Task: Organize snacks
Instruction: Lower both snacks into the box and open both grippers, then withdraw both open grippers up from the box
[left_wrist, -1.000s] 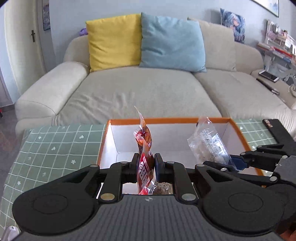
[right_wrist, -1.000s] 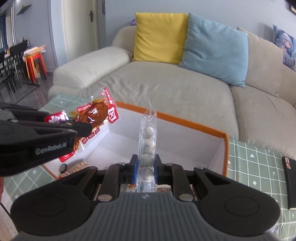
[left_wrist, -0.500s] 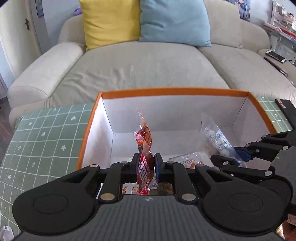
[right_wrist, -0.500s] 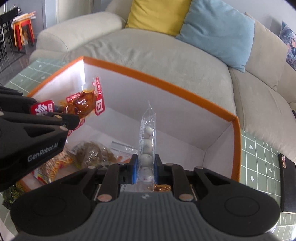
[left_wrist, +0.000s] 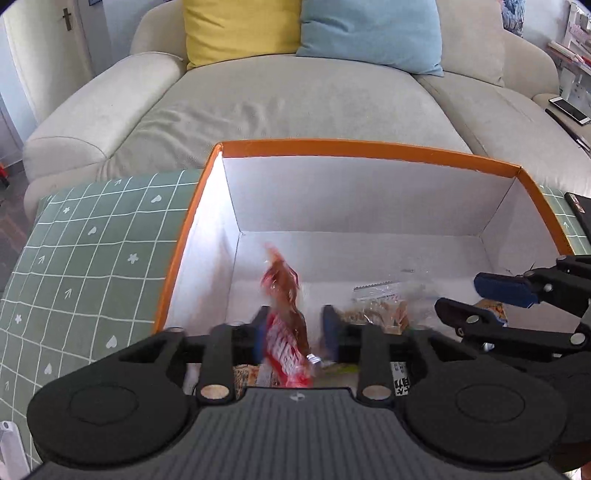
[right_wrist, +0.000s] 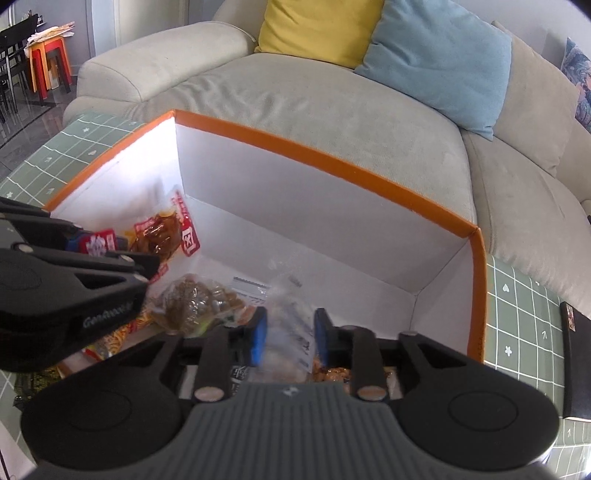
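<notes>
An orange-rimmed white box (left_wrist: 369, 147) (right_wrist: 332, 158) stands on the table, and both grippers hang over its near side. My left gripper (left_wrist: 295, 332) (right_wrist: 114, 245) is opening. A red snack packet (left_wrist: 284, 321) (right_wrist: 162, 232) sits blurred and loose between its parted pads, tilting down into the box. My right gripper (right_wrist: 290, 332) (left_wrist: 461, 295) is opening too. A clear packet of white balls (right_wrist: 286, 325), also blurred, lies between its blue pads (right_wrist: 258, 332), which do not press on it.
On the box floor lie a clear bag of brown pieces (right_wrist: 199, 299) (left_wrist: 376, 314) and an orange snack pack (right_wrist: 110, 336). A green checked cloth (left_wrist: 92, 240) (right_wrist: 517, 302) covers the table. A black flat object (right_wrist: 576, 354) lies right of the box. A beige sofa (left_wrist: 295, 99) stands behind.
Both grippers came down over the box. Their jaws, shut on the red packet and the clear packet in both earlier frames, have now parted, and both packets are slipping down.
</notes>
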